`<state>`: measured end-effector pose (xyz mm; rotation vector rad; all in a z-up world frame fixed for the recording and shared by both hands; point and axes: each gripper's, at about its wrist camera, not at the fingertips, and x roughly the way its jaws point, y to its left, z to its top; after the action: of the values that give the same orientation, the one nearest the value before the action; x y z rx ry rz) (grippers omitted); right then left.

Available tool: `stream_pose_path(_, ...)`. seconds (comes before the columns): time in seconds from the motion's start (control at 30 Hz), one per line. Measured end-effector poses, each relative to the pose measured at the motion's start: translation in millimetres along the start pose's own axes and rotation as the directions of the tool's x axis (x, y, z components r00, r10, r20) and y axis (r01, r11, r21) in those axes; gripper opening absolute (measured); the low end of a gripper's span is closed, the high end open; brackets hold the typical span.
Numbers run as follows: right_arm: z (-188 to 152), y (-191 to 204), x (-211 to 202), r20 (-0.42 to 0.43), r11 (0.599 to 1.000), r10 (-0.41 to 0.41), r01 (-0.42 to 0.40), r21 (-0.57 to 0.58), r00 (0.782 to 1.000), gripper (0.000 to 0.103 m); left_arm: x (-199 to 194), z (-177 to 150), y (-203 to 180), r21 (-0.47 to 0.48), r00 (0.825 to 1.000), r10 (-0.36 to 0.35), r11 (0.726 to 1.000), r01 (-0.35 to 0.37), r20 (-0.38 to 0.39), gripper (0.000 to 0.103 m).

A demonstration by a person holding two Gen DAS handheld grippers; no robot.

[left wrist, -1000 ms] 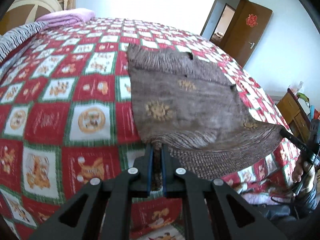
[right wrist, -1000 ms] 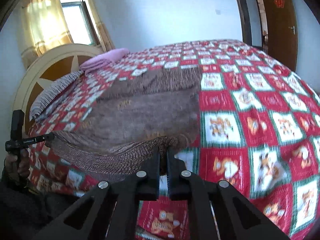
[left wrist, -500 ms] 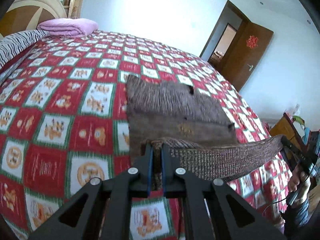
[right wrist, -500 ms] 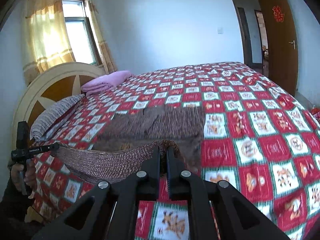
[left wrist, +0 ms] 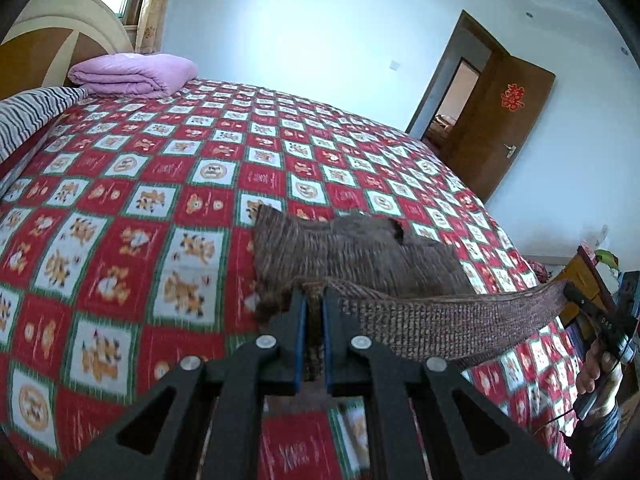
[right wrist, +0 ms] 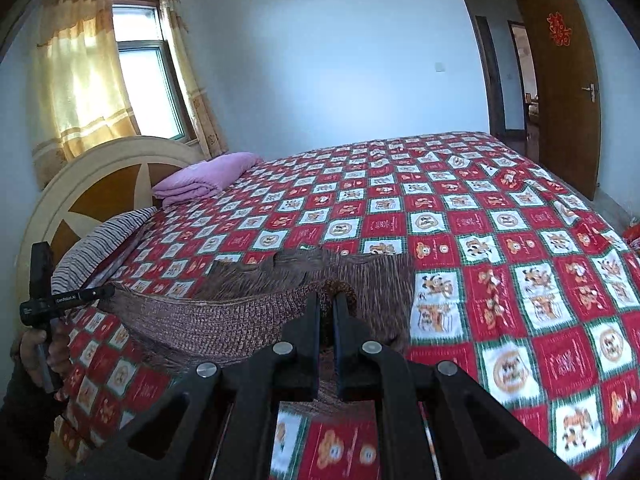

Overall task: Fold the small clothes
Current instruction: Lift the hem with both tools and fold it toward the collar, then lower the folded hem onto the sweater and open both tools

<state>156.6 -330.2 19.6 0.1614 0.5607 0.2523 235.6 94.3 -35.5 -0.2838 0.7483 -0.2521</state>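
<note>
The jaws of the left gripper [left wrist: 315, 304] stood nearly closed, pinching one near corner of a brown knitted garment [left wrist: 360, 248] between blue-edged pads. The jaws of the right gripper [right wrist: 328, 304] were likewise clamped narrow on the opposite near corner, the knit bunching into a small roll at the fingertips.

Between the two grippers the ribbed hem of the garment hung as a taut, slightly sagging band, raised clear of the bed. Beyond the hem, the far part of the garment lay flat on the bedspread [left wrist: 132, 208], its far edge pointing toward the wall; a small notch showed along the far right portion of that edge in the left wrist view.

In the left wrist view the right gripper appeared at the right margin, held by a hand [left wrist: 600, 368] whose fingers wrapped the handle. In the right wrist view the left gripper [right wrist: 106, 291] appeared at the left margin, likewise gripped by a hand [right wrist: 38, 350] in a dark sleeve.

The bedspread carried a red, white and green check with cartoon motifs. At the head of the bed lay a folded lilac quilt [right wrist: 204, 178] and a striped pillow [right wrist: 104, 236], backed by a rounded cream-and-brown headboard [right wrist: 100, 176]. A curtained window [right wrist: 140, 80] stood behind it, and an open brown door [right wrist: 560, 80] with a red emblem stood well apart at the right.
</note>
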Motion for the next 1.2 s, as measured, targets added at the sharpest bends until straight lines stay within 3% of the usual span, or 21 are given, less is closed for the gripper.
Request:
stream_pose_path(0.33,14,-32,111,-0.144,0.996,-0.066,0.073,0.042,0.987,0.005,92,38,5,0.058,0.993,0.049,0.997,-0.043,-0.109,0.008)
stream_pose_path(0.43,10,-49,142,-0.193,0.991,-0.098,0.113,0.07,0.976,0.005,131,43,7,0.068,0.985,0.072,0.996,-0.062,-0.16,0.008)
stream_pose_path(0.6,4,-71,190,-0.265,0.982,-0.152,0.177,0.072,0.952,0.005,187,37,9,0.132,0.966,0.169,0.981,-0.144,-0.198,0.011)
stream_pose_path(0.7,-2,-80,222,-0.33,0.98,-0.163,0.191,0.054,0.93,0.005,195,36,20,0.129,0.953,0.216,0.973,-0.192,-0.213,0.015)
stream_pose_path(0.73,-3,-82,226,-0.329,0.978,-0.169,0.199,0.058,0.929,0.006,189,36,25,0.11,0.958,0.194,0.979,-0.174,-0.209,0.017)
stream_pose_path(0.8,-3,-87,230,-0.316,0.976,-0.164,0.201,0.086,0.934,0.015,170,37,36,0.092,0.966,0.197,0.979,-0.183,-0.169,0.03)
stream_pose_path(0.83,-3,-87,229,-0.318,0.974,-0.169,0.206,0.089,0.933,0.022,166,38,39,0.094,0.966,0.207,0.976,-0.194,-0.154,0.044)
stream_pose_path(0.87,-3,-85,227,-0.319,0.973,-0.178,0.214,0.082,0.931,0.041,155,35,43,0.103,0.968,0.216,0.974,-0.203,-0.131,0.055)
stream_pose_path(0.9,-3,-80,224,-0.312,0.974,-0.183,0.214,0.071,0.932,0.055,144,30,46,0.121,0.969,0.223,0.97,-0.209,-0.11,0.06)
stream_pose_path(0.93,-4,-75,220,-0.296,0.977,-0.181,0.207,0.058,0.938,0.056,139,26,47,0.14,0.969,0.226,0.967,-0.211,-0.101,0.064)
stream_pose_path(1.1,-11,-43,201,-0.259,0.98,-0.185,0.159,-0.117,0.948,0.056,135,-4,38,0.292,0.972,0.199,0.944,-0.155,-0.128,0.064)
stream_pose_path(1.2,-18,-37,202,-0.272,0.961,-0.217,0.157,-0.226,0.938,0.056,143,-11,24,0.396,0.967,0.235,0.901,-0.18,-0.097,0.064)
